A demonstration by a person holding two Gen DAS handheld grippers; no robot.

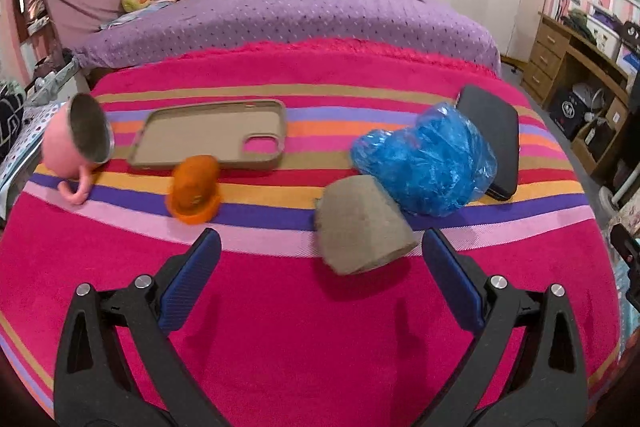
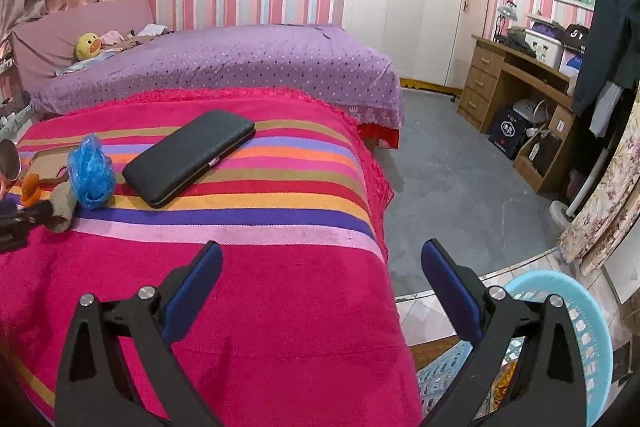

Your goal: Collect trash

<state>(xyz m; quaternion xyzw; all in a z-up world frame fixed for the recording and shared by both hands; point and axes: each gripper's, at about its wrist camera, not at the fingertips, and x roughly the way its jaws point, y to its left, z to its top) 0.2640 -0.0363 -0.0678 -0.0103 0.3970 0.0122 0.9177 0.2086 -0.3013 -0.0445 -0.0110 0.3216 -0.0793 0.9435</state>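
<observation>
A grey cardboard tube [image 1: 362, 227] lies on the striped pink cloth, just ahead of my open left gripper [image 1: 322, 247]. Behind the tube rests a crumpled blue plastic bag [image 1: 426, 161], and to the left sits a small orange piece [image 1: 194, 193]. In the right wrist view the same tube [image 2: 60, 207], blue bag [image 2: 90, 173] and orange piece [image 2: 31, 189] show at the far left. My right gripper [image 2: 322, 259] is open over the cloth's right edge, holding nothing. A light blue basket [image 2: 576, 339] stands on the floor below its right finger.
A beige phone case [image 1: 212, 135], a tipped pink mug [image 1: 78, 143] and a black wallet [image 2: 188, 157] also lie on the cloth. A purple bed [image 2: 240, 67] is behind. A wooden desk [image 2: 516, 79] and grey floor lie to the right.
</observation>
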